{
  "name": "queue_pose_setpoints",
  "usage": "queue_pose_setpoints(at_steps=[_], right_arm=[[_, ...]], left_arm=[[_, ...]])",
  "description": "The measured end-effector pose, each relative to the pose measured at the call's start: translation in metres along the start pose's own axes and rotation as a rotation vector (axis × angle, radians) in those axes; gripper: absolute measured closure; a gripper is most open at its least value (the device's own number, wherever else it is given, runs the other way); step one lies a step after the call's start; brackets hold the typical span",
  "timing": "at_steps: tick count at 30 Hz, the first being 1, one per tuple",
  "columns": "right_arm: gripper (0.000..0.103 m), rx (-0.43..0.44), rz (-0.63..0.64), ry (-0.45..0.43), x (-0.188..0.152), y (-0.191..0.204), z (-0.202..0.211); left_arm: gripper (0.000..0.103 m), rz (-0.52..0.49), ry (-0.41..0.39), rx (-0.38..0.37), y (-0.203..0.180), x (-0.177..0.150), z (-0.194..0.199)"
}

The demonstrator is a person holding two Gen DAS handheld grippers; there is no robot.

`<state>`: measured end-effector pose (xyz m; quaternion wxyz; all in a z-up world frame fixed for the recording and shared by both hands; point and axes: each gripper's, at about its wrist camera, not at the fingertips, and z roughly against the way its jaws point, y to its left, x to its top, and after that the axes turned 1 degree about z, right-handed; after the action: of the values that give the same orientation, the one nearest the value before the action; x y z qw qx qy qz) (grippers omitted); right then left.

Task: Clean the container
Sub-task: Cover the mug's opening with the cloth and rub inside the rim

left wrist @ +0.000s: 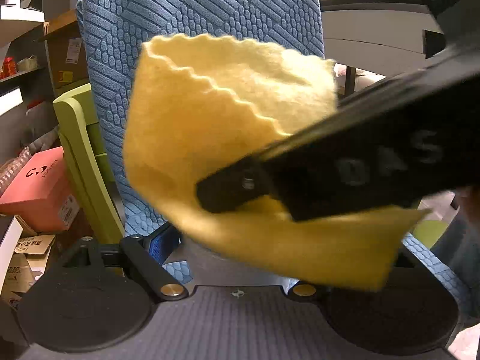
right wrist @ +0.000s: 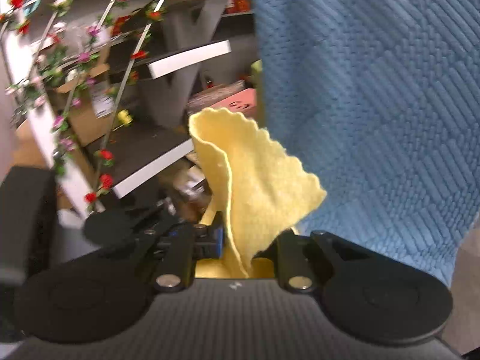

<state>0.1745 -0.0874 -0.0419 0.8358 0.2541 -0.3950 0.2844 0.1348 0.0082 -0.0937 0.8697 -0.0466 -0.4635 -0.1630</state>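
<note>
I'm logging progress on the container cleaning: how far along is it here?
Done: both cloths are picked up. In hand: the right gripper is shut on a scalloped yellow felt cloth; the left gripper holds a blue textured microfibre cloth. Left: all wiping; no container is visible.

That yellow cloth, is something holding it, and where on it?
Yes. The right gripper is shut on the yellow cloth, pinching its lower bunched end while the scalloped edge stands free. The left gripper appears to hold the blue towel by its bottom edge.

A pale yellow, scallop-edged cloth (right wrist: 261,186) hangs against a blue textile (right wrist: 375,90) embossed with ribbed block patterns.
</note>
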Motion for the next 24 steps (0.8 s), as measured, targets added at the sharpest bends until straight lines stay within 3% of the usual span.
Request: queue_pose_setpoints(at_steps=[5,16,24], right_arm=[[0.089,-0.075,0.011,0.008,0.0,-0.008,0.008],[0.088,-0.02,0.044,0.012,0.001,-0.002,0.004],[0.088,-0.073,0.069,-0.008,0.001,-0.006,0.0]], left_arm=[[0.015,-0.003,-0.004,-0.002,-0.001,-0.001,-0.001],[0.015,-0.004,-0.005,0.001,-0.003,-0.001,-0.001],[0.015,-0.006,-0.008,0.001,-0.004,-0.003,0.002]])
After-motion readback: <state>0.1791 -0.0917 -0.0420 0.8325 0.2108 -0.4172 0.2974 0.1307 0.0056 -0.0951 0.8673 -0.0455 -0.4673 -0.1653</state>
